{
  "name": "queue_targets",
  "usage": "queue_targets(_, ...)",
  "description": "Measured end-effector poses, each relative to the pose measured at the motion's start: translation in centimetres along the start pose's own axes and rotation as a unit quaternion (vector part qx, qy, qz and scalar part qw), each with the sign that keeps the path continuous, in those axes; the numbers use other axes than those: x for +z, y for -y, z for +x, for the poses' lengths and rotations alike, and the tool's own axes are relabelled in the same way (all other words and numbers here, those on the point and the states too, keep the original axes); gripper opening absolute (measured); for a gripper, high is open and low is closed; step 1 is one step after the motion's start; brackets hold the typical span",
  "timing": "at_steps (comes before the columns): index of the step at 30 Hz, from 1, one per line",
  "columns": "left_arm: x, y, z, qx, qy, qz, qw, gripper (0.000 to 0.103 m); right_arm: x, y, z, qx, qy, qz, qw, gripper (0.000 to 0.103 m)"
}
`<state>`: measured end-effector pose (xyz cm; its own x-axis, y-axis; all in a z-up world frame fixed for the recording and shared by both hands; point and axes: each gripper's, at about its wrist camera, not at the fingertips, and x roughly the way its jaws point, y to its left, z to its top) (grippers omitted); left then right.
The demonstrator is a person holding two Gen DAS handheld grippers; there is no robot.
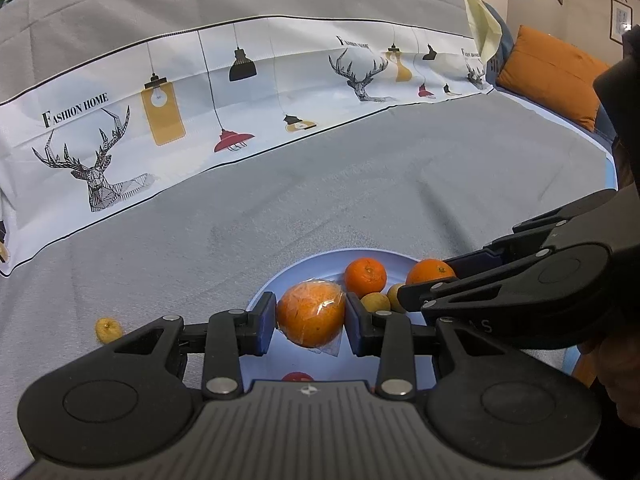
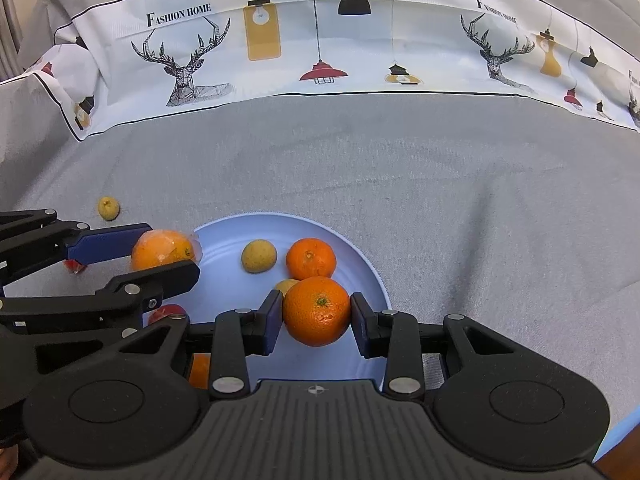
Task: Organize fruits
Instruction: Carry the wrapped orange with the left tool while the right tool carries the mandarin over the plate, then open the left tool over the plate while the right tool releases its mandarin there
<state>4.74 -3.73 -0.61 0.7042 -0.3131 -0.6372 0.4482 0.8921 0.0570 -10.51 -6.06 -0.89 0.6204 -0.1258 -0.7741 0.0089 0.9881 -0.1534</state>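
Observation:
A pale blue plate [image 1: 280, 280] [image 2: 224, 228] lies on the grey cloth. My left gripper [image 1: 311, 318] is shut on a plastic-wrapped orange [image 1: 311, 314] over the plate's left part; the wrapped orange also shows in the right wrist view [image 2: 162, 252]. My right gripper [image 2: 317, 314] is shut on a bare orange [image 2: 317, 310] over the plate's near right part; it shows in the left wrist view [image 1: 430, 272]. On the plate lie another orange [image 2: 311, 258] [image 1: 365, 276] and two small yellow fruits [image 2: 259, 256] [image 1: 376, 302]. A red fruit [image 2: 166, 312] is partly hidden behind the left gripper.
A small yellow fruit [image 1: 107, 329] [image 2: 108, 208] lies on the cloth left of the plate. A white printed cloth band [image 2: 320, 40] runs across the back. An orange cushion [image 1: 552, 76] sits at the far right.

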Motion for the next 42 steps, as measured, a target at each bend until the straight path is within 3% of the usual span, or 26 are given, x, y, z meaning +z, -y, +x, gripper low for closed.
queue_targets(33, -0.05, -0.19, 0.02, 0.000, 0.000, -0.009, 1.0000, 0.040, -0.05, -0.07, 0.19, 0.000, -0.004, 0.002, 1.000, 0.038)
queue_targets(36, 0.04, -0.41, 0.15, 0.003, -0.004, -0.014, 0.9999, 0.049, 0.03, 0.08, 0.04, 0.003, 0.001, 0.011, 1.000, 0.039)
queue_targets(42, 0.10, -0.58, -0.07, 0.004, -0.001, -0.018, 0.9998, 0.050, 0.09, 0.32, -0.05, 0.000, 0.007, 0.022, 1.000, 0.046)
